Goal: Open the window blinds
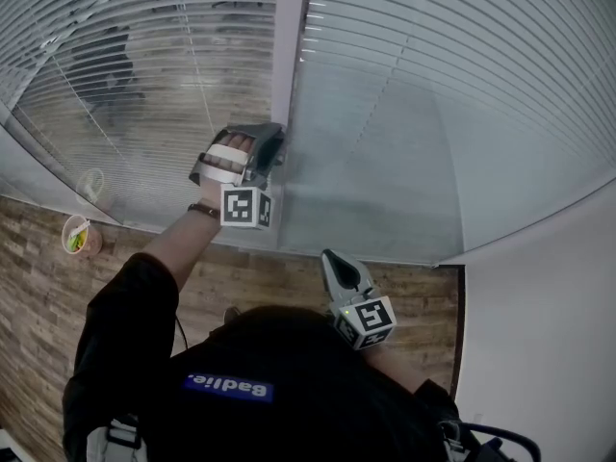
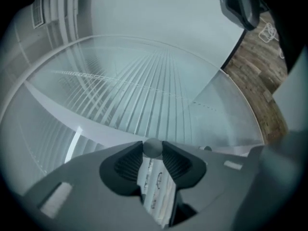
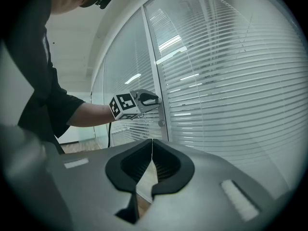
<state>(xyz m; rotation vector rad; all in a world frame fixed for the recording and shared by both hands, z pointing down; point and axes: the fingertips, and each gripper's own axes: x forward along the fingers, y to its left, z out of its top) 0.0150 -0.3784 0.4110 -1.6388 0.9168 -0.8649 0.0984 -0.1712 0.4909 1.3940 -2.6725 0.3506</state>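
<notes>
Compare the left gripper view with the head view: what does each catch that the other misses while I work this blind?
Only the left gripper view: the left gripper closed on a small round grey knob at its jaw tips. From above, the gripper's own body hides that knob.
Only the head view: the person's forearm reaching to the window, and a cup standing on the wooden floor.
Both: the slatted blinds, the right gripper apart from the window, and the wooden floor.
</notes>
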